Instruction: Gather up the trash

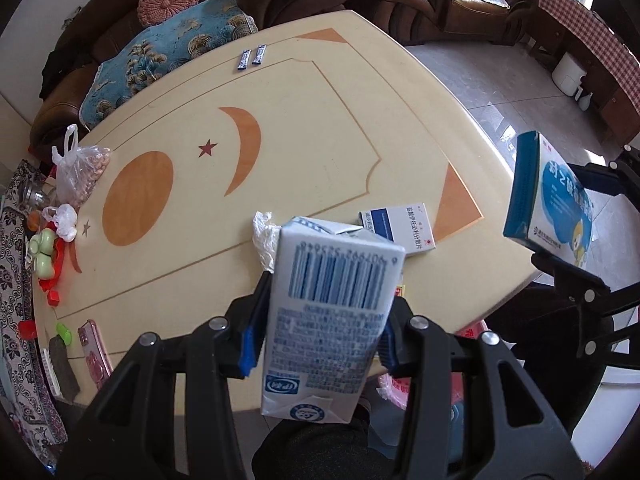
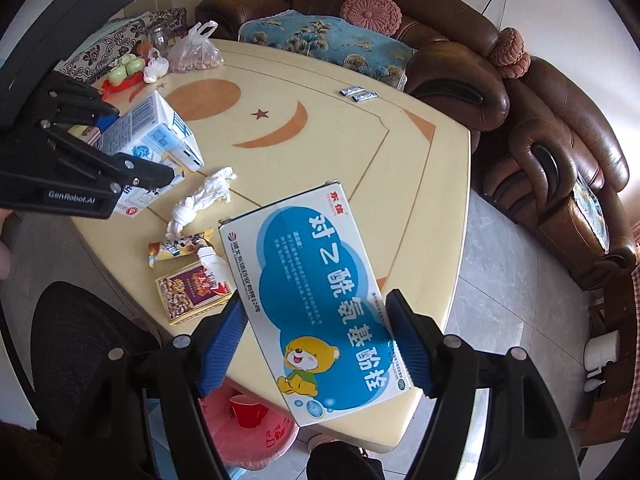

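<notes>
My left gripper clamps a milk carton above the table, hiding the tissue partly; my right gripper clamps a medicine box.

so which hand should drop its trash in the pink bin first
Right, probably. Its tool holds the blue box at the table's near edge, with the pink bin showing just below it. The left tool holds the carton farther in over the table.

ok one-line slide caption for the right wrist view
Right gripper holds a blue-and-white medicine box above the table; left gripper grips a milk carton.
</notes>
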`<action>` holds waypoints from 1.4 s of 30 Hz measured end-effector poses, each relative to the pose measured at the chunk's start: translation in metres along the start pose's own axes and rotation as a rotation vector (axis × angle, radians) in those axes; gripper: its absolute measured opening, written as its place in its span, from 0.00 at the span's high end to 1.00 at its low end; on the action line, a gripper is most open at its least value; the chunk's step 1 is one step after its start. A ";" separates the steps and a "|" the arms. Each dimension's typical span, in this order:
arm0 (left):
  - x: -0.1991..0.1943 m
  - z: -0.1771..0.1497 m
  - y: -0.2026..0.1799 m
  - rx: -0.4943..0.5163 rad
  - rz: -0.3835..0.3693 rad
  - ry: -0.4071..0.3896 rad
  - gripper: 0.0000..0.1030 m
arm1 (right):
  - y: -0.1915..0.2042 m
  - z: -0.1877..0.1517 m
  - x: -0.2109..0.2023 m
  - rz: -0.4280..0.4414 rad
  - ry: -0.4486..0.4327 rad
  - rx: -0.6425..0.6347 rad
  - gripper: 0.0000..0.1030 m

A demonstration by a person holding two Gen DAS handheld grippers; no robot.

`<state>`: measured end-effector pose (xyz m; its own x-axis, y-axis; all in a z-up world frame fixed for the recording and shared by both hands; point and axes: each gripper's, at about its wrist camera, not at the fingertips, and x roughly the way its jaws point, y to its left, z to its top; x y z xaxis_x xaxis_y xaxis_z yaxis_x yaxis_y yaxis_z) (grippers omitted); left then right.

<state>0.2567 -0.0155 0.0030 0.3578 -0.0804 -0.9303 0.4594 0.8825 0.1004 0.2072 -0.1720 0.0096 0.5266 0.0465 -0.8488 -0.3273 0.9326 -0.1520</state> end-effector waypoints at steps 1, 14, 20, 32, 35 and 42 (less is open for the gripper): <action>-0.005 -0.005 -0.001 -0.002 0.004 -0.005 0.56 | 0.004 -0.002 -0.006 -0.002 -0.004 -0.002 0.33; -0.027 -0.072 -0.028 -0.023 -0.100 0.007 0.85 | 0.050 -0.055 -0.059 -0.007 -0.026 -0.022 0.33; -0.018 -0.085 -0.003 -0.098 -0.094 0.016 0.85 | 0.056 -0.079 -0.032 -0.009 0.015 -0.026 0.33; 0.010 -0.117 0.049 -0.216 -0.082 0.049 0.85 | 0.023 -0.082 0.057 -0.009 0.110 0.081 0.33; 0.015 -0.121 0.046 -0.198 -0.065 0.042 0.85 | 0.010 -0.084 0.075 -0.021 0.136 0.108 0.33; 0.024 -0.161 0.043 -0.188 -0.036 0.059 0.83 | 0.001 -0.091 0.107 0.004 0.146 0.142 0.33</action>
<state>0.1542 0.0946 -0.0716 0.2930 -0.0912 -0.9518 0.3095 0.9509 0.0041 0.1915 -0.1986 -0.1274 0.4025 0.0079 -0.9154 -0.2100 0.9741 -0.0840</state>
